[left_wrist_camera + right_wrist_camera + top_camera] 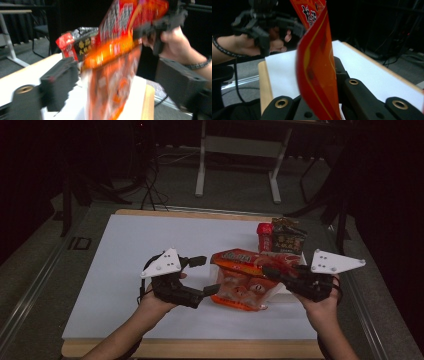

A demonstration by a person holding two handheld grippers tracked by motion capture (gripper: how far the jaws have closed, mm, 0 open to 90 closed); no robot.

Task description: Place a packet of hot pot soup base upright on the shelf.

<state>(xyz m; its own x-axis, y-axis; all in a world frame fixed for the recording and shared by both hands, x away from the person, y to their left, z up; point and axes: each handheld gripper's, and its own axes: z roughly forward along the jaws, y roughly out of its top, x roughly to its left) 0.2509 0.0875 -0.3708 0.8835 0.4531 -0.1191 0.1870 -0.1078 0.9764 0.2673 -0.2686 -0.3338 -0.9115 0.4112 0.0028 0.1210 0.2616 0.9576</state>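
Observation:
An orange-red snack bag (243,279) hangs lifted over the right half of the white board (130,265). My right gripper (268,270) is shut on the bag's right edge, and in the right gripper view the bag (317,65) stands edge-on between its jaws (325,82). My left gripper (209,275) is open at the bag's left edge, one jaw above it and one below. In the left gripper view the blurred bag (112,75) sits between the wide-apart jaws (117,72), untouched by either.
A small red packet (264,236) and a dark snack packet (288,240) stand at the board's far right, behind the bag. The board's wooden front edge (200,347) runs below my hands. A white table frame (240,150) stands on the floor beyond.

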